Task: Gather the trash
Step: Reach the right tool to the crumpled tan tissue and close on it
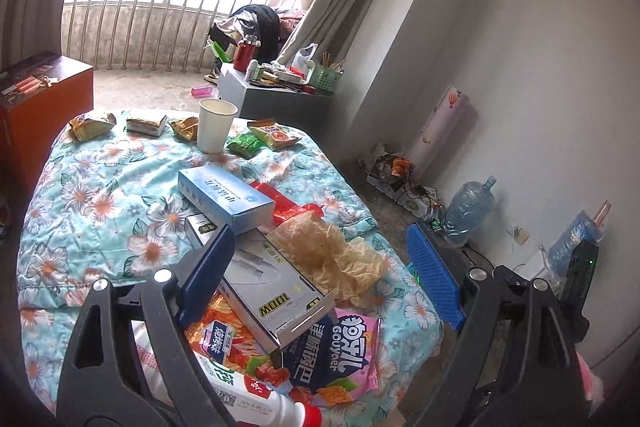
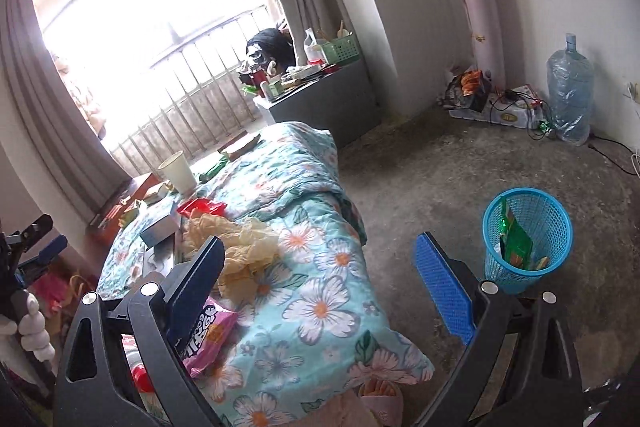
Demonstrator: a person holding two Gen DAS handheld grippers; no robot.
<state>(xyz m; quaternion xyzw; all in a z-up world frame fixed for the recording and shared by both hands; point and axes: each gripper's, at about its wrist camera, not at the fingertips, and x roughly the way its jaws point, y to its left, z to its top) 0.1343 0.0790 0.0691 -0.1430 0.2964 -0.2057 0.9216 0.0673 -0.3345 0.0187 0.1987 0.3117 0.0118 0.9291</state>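
Note:
Trash lies scattered on a floral quilt (image 1: 100, 195). My left gripper (image 1: 320, 275) stands open above the near pile: a grey 100W box (image 1: 276, 291), a crumpled yellowish bag (image 1: 332, 255), a pink snack packet (image 1: 344, 351) and a blue box (image 1: 224, 199). Nothing is between its fingers. A paper cup (image 1: 214, 125) and several small wrappers (image 1: 272, 135) sit at the far end. My right gripper (image 2: 324, 291) is open and empty over the quilt's (image 2: 320, 287) edge. Right of it, a blue mesh bin (image 2: 526, 231) on the floor holds green wrappers (image 2: 516, 243).
A white bottle with a red cap (image 1: 276, 407) lies at the near edge. An orange box (image 1: 36, 107) stands at the left, a grey cabinet (image 2: 324, 99) with clutter at the back. A water jug (image 2: 570, 91), cables and a roll (image 2: 480, 23) line the wall. Bare concrete floor (image 2: 432, 179) surrounds the bin.

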